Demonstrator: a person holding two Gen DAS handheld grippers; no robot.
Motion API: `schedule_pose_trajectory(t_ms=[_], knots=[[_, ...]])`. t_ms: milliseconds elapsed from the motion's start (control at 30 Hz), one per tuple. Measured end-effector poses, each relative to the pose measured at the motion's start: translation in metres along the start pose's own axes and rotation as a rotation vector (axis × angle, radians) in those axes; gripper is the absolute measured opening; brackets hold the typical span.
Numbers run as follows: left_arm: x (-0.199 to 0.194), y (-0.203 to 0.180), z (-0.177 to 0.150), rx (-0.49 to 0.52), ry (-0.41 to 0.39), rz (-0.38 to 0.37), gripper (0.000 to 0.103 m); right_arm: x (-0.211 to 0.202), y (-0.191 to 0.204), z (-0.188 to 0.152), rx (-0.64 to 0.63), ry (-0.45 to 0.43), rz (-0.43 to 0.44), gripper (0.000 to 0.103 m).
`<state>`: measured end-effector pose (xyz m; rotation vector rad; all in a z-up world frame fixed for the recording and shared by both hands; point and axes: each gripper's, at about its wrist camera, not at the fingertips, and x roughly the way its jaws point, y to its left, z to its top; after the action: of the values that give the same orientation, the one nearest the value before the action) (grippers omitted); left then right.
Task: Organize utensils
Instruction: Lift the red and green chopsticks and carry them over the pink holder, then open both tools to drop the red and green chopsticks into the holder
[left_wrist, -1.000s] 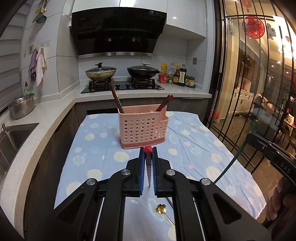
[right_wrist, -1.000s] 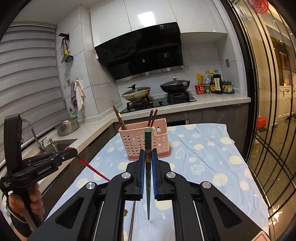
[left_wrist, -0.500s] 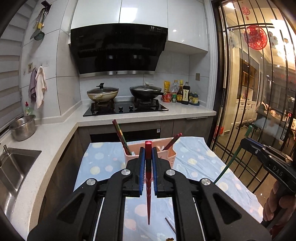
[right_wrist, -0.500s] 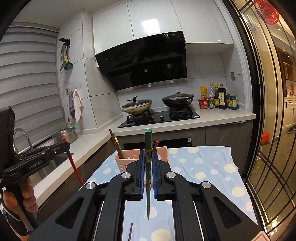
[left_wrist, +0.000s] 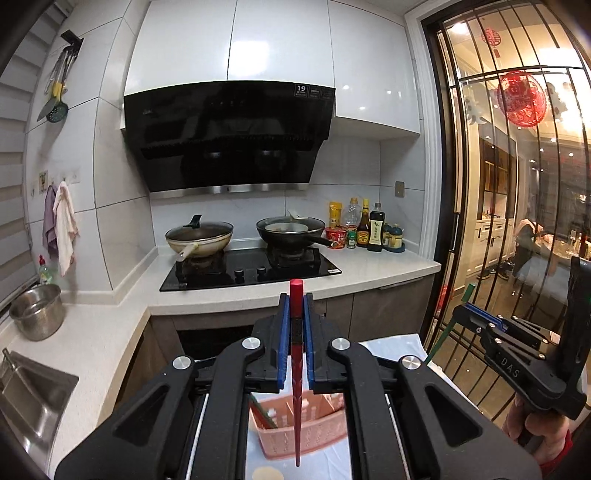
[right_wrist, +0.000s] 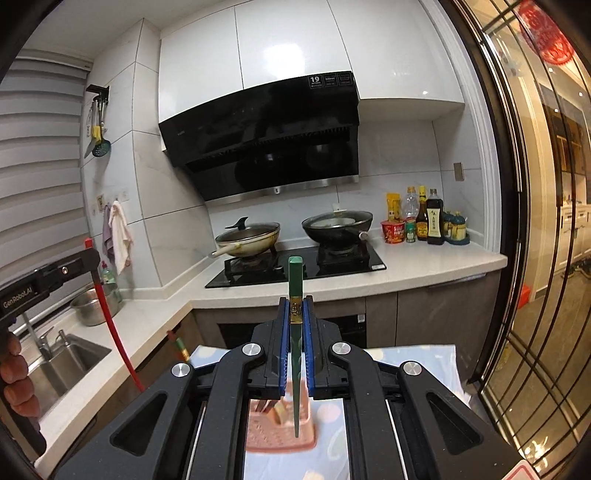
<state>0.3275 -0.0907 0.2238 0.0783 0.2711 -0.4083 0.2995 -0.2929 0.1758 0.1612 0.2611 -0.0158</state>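
Note:
My left gripper (left_wrist: 295, 314) is shut on a red chopstick (left_wrist: 296, 387) that hangs tip down over the pink perforated utensil basket (left_wrist: 317, 432). My right gripper (right_wrist: 295, 317) is shut on a green chopstick (right_wrist: 295, 350), its tip down over the same basket (right_wrist: 280, 432). The basket stands on the dotted blue tablecloth (right_wrist: 406, 358) and holds a few chopsticks (left_wrist: 264, 413). The right gripper also shows in the left wrist view (left_wrist: 469, 310), and the left gripper in the right wrist view (right_wrist: 90, 262).
A stove with two lidded pans (left_wrist: 199, 238) and sauce bottles (left_wrist: 369, 230) lines the counter behind. A sink (right_wrist: 70, 358) and a steel pot (left_wrist: 37, 312) are at the left. Glass doors with black bars (left_wrist: 517, 221) stand at the right.
Both grippers have risen and tilted their chopsticks tip down. The basket has slid from mid-view to below the fingers in both views.

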Motion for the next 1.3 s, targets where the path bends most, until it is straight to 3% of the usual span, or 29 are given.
schedule_pose_trajectory(t_ms=[300, 833, 967, 1300], knots=[[0.057, -0.001, 0.013, 0.003, 0.031, -0.005, 0.007, 0.053, 0.008, 0.013, -0.039, 0.004, -0.007, 0.007], [0.119, 0.0, -0.044, -0.012, 0.189, -0.013, 0.009, 0.113, 0.005, -0.032, -0.052, 0.147, -0.013, 0.008], [0.118, 0.003, -0.05, -0.019, 0.194, 0.009, 0.029, 0.111, 0.004, -0.037, -0.042, 0.14, -0.011, 0.015], [0.104, 0.009, -0.06, -0.023, 0.204, 0.026, 0.033, 0.09, 0.012, -0.044, -0.06, 0.129, -0.008, 0.015]])
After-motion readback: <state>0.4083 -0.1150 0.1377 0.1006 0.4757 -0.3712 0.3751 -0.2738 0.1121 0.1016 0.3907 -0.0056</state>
